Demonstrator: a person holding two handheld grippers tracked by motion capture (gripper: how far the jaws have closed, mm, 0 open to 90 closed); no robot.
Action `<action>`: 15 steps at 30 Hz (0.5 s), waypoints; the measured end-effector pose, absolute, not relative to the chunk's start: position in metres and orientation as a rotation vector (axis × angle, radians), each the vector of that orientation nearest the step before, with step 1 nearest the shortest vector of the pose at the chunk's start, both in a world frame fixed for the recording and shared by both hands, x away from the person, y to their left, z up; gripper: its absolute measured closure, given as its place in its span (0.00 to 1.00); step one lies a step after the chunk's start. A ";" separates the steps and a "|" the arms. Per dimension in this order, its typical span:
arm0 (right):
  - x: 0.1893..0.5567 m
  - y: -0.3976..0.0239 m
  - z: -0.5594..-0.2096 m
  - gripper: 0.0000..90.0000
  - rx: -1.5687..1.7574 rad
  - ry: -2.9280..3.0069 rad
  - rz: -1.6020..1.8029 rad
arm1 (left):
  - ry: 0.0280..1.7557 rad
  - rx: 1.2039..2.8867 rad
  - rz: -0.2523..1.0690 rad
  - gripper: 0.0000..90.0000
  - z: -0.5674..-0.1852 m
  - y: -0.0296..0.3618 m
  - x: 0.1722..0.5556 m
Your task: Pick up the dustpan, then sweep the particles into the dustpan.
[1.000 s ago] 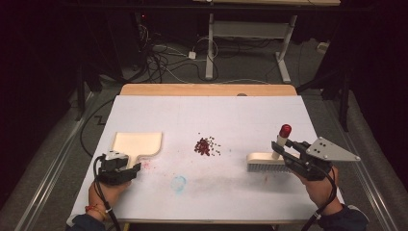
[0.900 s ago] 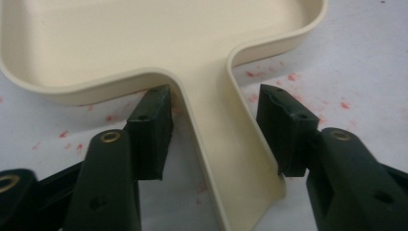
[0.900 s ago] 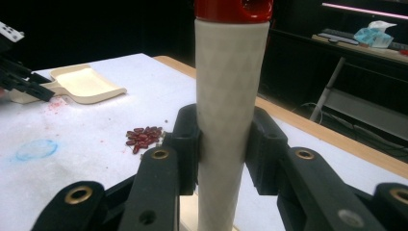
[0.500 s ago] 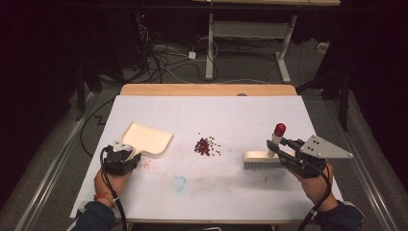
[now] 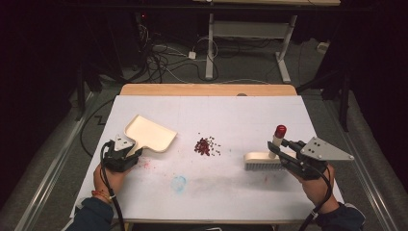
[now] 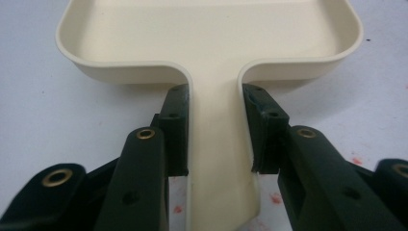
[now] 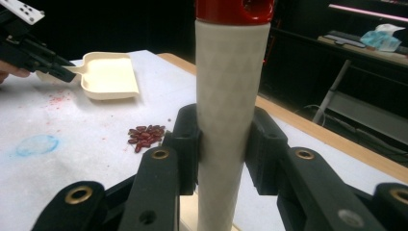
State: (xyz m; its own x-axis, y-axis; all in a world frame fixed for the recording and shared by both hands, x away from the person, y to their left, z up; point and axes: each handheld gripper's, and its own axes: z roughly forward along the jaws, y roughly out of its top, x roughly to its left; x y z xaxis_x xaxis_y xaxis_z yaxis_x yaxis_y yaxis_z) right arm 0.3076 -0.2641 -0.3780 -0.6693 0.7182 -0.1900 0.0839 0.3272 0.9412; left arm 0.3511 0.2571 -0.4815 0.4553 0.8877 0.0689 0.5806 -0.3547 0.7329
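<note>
A cream dustpan (image 5: 150, 134) lies on the white table at the left, its mouth turned toward a small pile of red beans (image 5: 206, 146) in the middle. My left gripper (image 5: 130, 153) is shut on the dustpan's handle; in the left gripper view both pads press the sides of the handle (image 6: 216, 144) below the pan (image 6: 216, 38). At the right, a cream brush (image 5: 262, 160) rests bristles down. My right gripper (image 5: 281, 149) is shut on its upright handle (image 7: 231, 96), which has a red cap. The beans (image 7: 144, 134) lie beyond it.
A blue smear (image 5: 179, 183) and red stains (image 5: 144, 165) mark the table near its front. A wooden strip (image 5: 207, 89) runs along the far edge. Behind the table are floor cables and a desk frame (image 5: 211, 43).
The left gripper has closed on the dustpan's handle and swung the pan so its mouth faces the beans. The right gripper and the brush have stayed in place.
</note>
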 end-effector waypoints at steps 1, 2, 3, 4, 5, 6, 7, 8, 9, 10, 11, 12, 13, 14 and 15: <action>0.307 -0.264 -0.378 0.77 0.707 1.991 1.363 | 1.215 2.071 0.629 0.70 -0.480 0.257 0.349; 0.307 -0.265 -0.378 0.77 0.709 1.986 1.363 | 1.212 2.071 0.649 0.70 -0.478 0.256 0.347; 0.307 -0.265 -0.378 0.77 0.711 1.975 1.363 | 1.205 2.065 0.662 0.70 -0.476 0.257 0.344; 0.307 -0.265 -0.378 0.77 0.716 1.964 1.359 | 1.199 2.053 0.659 0.71 -0.473 0.258 0.343; 0.306 -0.265 -0.377 0.77 0.722 1.957 1.360 | 1.199 2.042 0.657 0.71 -0.470 0.260 0.340; 0.307 -0.266 -0.377 0.77 0.726 1.950 1.364 | 1.194 2.032 0.664 0.71 -0.467 0.261 0.338; 0.307 -0.267 -0.377 0.77 0.730 1.945 1.367 | 1.186 2.030 0.668 0.71 -0.464 0.262 0.335; 0.308 -0.268 -0.377 0.77 0.735 1.944 1.370 | 1.178 2.030 0.668 0.71 -0.461 0.263 0.333; 0.309 -0.268 -0.377 0.77 0.739 1.945 1.371 | 1.170 2.029 0.667 0.70 -0.460 0.263 0.331; 0.310 -0.268 -0.378 0.77 0.742 1.944 1.369 | 1.165 2.034 0.666 0.71 -0.458 0.264 0.330; 0.311 -0.268 -0.379 0.77 0.742 1.944 1.368 | 1.161 2.041 0.664 0.71 -0.457 0.264 0.328; 0.313 -0.268 -0.379 0.77 0.748 1.948 1.367 | 1.152 2.051 0.657 0.70 -0.457 0.263 0.327; 0.314 -0.268 -0.380 0.77 0.749 1.949 1.364 | 1.140 2.068 0.650 0.71 -0.456 0.263 0.325; 0.315 -0.267 -0.381 0.77 0.756 1.948 1.363 | 1.128 2.084 0.645 0.71 -0.455 0.262 0.324; 0.316 -0.267 -0.381 0.77 0.756 1.950 1.360 | 1.120 2.101 0.642 0.71 -0.455 0.260 0.322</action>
